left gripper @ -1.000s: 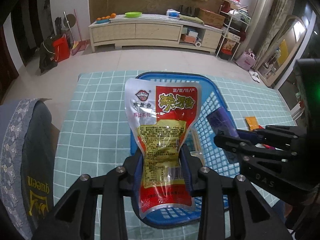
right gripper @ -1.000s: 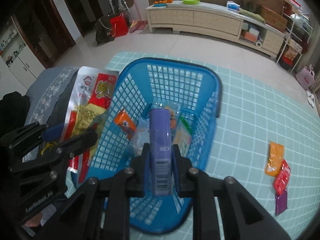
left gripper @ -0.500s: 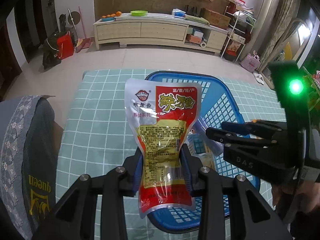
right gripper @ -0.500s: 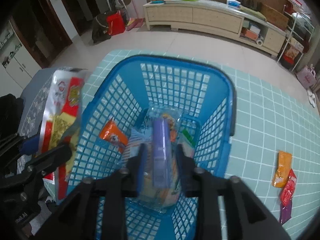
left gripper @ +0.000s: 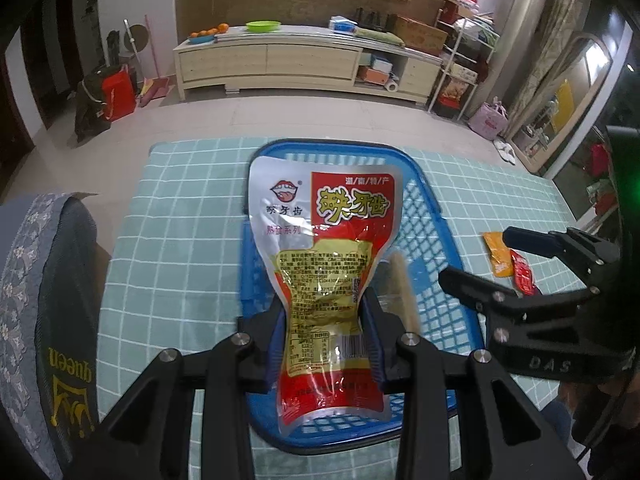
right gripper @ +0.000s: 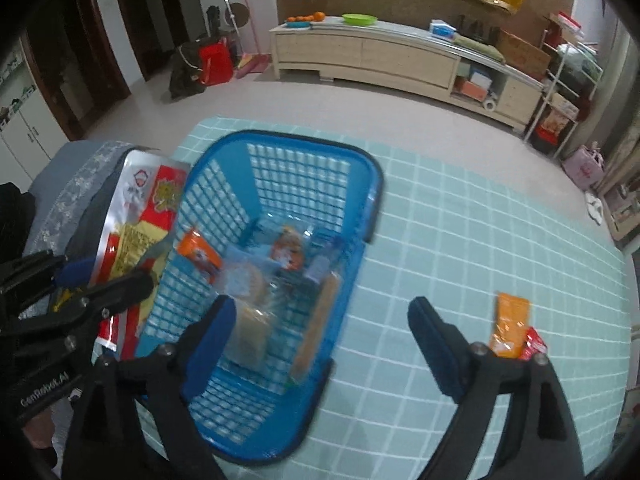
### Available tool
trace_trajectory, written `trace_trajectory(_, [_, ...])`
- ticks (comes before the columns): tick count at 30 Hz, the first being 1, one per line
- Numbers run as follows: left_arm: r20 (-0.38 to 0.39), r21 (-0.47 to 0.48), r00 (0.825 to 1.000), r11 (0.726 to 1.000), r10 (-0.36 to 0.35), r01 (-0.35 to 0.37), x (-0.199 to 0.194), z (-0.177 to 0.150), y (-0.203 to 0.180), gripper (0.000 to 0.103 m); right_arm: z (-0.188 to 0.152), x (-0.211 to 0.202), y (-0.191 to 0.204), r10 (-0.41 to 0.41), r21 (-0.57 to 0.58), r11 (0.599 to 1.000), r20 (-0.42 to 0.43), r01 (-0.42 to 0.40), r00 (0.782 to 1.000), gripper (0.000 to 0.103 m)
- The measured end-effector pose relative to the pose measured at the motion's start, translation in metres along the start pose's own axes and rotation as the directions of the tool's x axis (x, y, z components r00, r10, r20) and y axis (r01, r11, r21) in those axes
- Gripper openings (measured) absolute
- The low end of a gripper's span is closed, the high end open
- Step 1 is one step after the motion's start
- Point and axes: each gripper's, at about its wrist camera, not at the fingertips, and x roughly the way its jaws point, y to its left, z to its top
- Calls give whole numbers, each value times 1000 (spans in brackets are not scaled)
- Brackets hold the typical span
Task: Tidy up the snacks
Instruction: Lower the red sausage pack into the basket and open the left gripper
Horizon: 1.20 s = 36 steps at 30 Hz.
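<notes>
My left gripper (left gripper: 326,336) is shut on a red-and-silver snack pouch (left gripper: 328,240), held upright over the near end of the blue basket (left gripper: 424,208). In the right wrist view the same pouch (right gripper: 152,208) stands beside the basket's left wall (right gripper: 188,208). My right gripper (right gripper: 322,312) hovers above the basket's right side with its jaws opening wide and nothing between them. Seen from the left wrist, it (left gripper: 480,256) reaches in from the right. Several snack packets (right gripper: 280,248) lie blurred on the basket floor.
An orange packet (right gripper: 510,324) and a red packet (right gripper: 534,344) lie loose on the teal checked tablecloth (right gripper: 460,240), right of the basket. A grey chair cushion (left gripper: 48,300) borders the table's left edge. A long cabinet stands across the floor beyond.
My right gripper opened and let go of the purple packet, which dropped into the basket, then drew back and to the right. The left gripper kept its hold on the pouch.
</notes>
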Motion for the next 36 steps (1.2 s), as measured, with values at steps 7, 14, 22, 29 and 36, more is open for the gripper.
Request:
trace_trajectory(7, [-32,25,999,999,-34,35,23,5,-27,33,-20,-1,-25,-30,35,999,-26,31,999,92])
trace_trajectory(14, [-68,39,997,998,-48,51,48,11,-45,34,-26,1,-45,-43,62,997,-29,44,999,92])
trace_trajectory(22, [-97,65,995,997,-23,29,61,8,-54,43,-35,6,-67,-35,123,992,-57,41,998,92])
trace_trajectory(29, [-55,90,998,996,-11,16,35,-3,-52,59,-42,-8,-68,-10,137,991,-35,14,999,92])
trace_trajectory(36, [13,140,1000,990,-1,-1,-4,-10,-61,77,-49,-36,-65,2,131,991,4,-3,1000,92])
